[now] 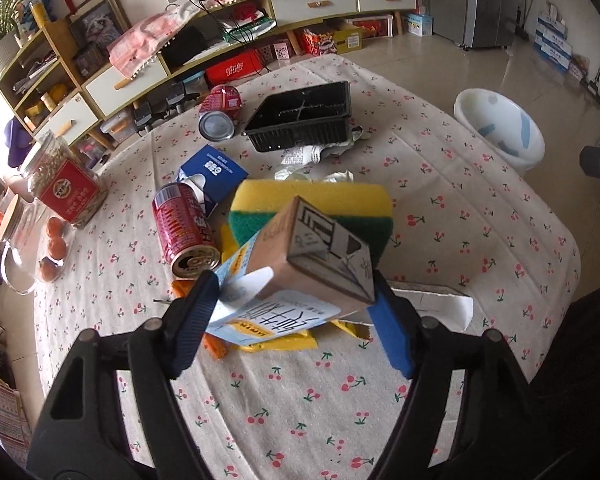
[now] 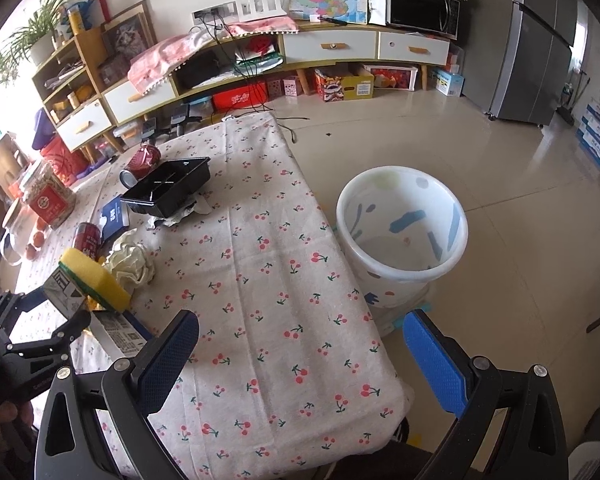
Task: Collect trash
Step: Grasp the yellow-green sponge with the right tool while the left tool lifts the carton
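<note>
L gripper (image 1: 296,300) had a brown carton (image 1: 320,256) between its fingers (image 1: 196,312), part closed. Both pads appeared to touch the carton's lower end, one on each side; grip judged made, not confirmed firm. Carton's long axis ran away from the camera and upward, tilted, its printed end face toward the lens. It sat raised above the litter under it: a blue-white carton (image 1: 268,316), yellow wrappers (image 1: 284,344) and a sponge (image 1: 312,208) just behind.

R gripper (image 2: 300,344) was wide open, nothing between its fingers (image 2: 168,356), over bare cloth near the table (image 2: 284,280) edge on the bin side.

Key relation: bin (image 2: 400,232) stood on the floor just beside that table edge, opening up, seemingly empty. In the R view the held carton (image 2: 64,288) lay at far left, well apart from the bin, w/ the whole table width between. R hand was nearer the bin; L hand held the load. Judgement: L must carry the carton across the table toward the bin edge, clearing the R gripper en route.

Other trash on the table: red can (image 1: 184,232) on its side near the sponge, black tray (image 1: 300,116) toward the far edge, 2nd can (image 1: 220,114) beside it, crumpled paper (image 2: 132,260). All untouched; task judged early.
</note>
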{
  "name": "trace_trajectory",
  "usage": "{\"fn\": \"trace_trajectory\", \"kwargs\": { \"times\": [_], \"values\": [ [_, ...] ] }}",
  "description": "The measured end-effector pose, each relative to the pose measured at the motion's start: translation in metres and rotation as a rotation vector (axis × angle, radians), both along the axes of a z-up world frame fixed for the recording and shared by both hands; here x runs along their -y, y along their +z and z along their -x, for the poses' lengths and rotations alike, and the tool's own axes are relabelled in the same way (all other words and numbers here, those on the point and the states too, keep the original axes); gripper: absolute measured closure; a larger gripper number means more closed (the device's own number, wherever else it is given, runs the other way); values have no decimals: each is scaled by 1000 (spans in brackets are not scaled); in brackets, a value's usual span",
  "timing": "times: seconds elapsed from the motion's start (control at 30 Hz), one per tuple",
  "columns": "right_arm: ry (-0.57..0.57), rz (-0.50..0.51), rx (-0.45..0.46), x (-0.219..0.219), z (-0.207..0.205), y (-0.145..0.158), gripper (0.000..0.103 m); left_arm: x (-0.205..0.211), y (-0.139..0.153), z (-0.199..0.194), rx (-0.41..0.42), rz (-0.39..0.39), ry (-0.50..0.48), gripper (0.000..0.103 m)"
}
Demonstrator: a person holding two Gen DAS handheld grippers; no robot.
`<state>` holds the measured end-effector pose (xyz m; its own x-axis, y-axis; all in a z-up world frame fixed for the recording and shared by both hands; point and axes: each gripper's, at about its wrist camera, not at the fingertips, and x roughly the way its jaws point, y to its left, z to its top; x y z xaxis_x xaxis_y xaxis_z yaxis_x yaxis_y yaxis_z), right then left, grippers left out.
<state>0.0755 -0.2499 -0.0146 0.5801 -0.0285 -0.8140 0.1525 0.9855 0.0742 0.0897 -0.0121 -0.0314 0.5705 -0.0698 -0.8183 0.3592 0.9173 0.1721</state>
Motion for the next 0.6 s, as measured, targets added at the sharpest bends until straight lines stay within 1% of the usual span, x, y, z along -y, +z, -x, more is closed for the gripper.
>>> {"fn": "trace_trajectory", "kwargs": {
  "times": [0.07, 0.2, 0.43, 0.5, 0.6],
  "values": [
    [27, 11, -6, -8, -4, 1, 0, -6, 9, 2, 30, 32, 3, 39],
    [91, 27, -14, -31, -16, 3, 0, -30, 28, 6, 72, 141, 48, 44],
    [283, 14, -41, -96, -45, 4, 0, -78, 44, 8, 96, 318, 175, 45],
    [336, 10, -49, -114, -52, 2, 0, -90, 47, 9, 105, 352, 206, 45],
    [420, -11, -63, -137, -64, -4, 0, -105, 46, 9, 100, 377, 244, 45]
  ]
}}
